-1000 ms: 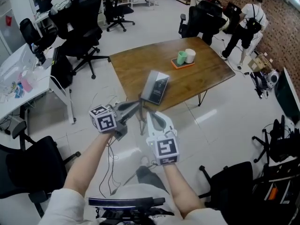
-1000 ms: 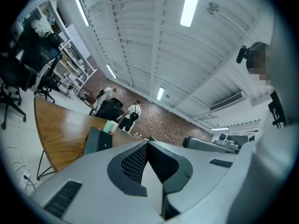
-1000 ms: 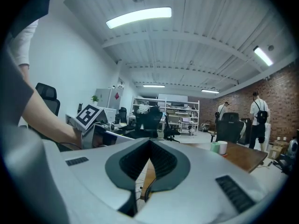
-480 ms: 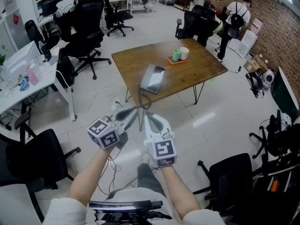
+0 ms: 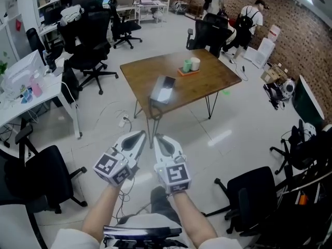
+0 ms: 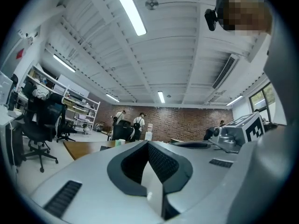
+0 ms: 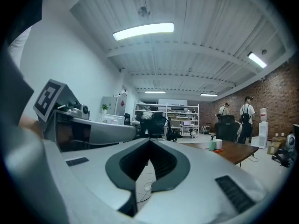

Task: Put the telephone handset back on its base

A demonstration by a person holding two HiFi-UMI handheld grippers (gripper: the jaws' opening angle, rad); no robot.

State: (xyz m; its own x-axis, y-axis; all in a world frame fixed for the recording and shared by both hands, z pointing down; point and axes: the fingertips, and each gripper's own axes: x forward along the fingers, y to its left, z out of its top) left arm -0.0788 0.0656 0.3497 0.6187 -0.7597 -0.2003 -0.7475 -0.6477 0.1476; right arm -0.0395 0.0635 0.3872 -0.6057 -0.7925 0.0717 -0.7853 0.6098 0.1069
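The telephone [image 5: 162, 91] is a grey box near the front edge of the brown wooden table [image 5: 207, 79], far ahead of me; its handset cannot be made out at this distance. My left gripper [image 5: 140, 135] and right gripper [image 5: 160, 138] are held side by side over the floor, well short of the table, both pointing towards it. In the left gripper view the left gripper [image 6: 148, 143] has its jaws pressed together with nothing between them. In the right gripper view the right gripper [image 7: 149, 141] likewise stands shut and empty.
A green cup and a white cup sit on an orange tray [image 5: 188, 66] at the table's far side. Black office chairs [image 5: 88, 45] stand beyond the table and beside me [image 5: 249, 196]. Cables [image 5: 122, 119] lie on the floor. Two people [image 5: 249, 19] stand at the back right.
The table and telephone now lie farther off and higher in the head view. Both grippers have dropped lower in the view and drawn closer together, still shut.
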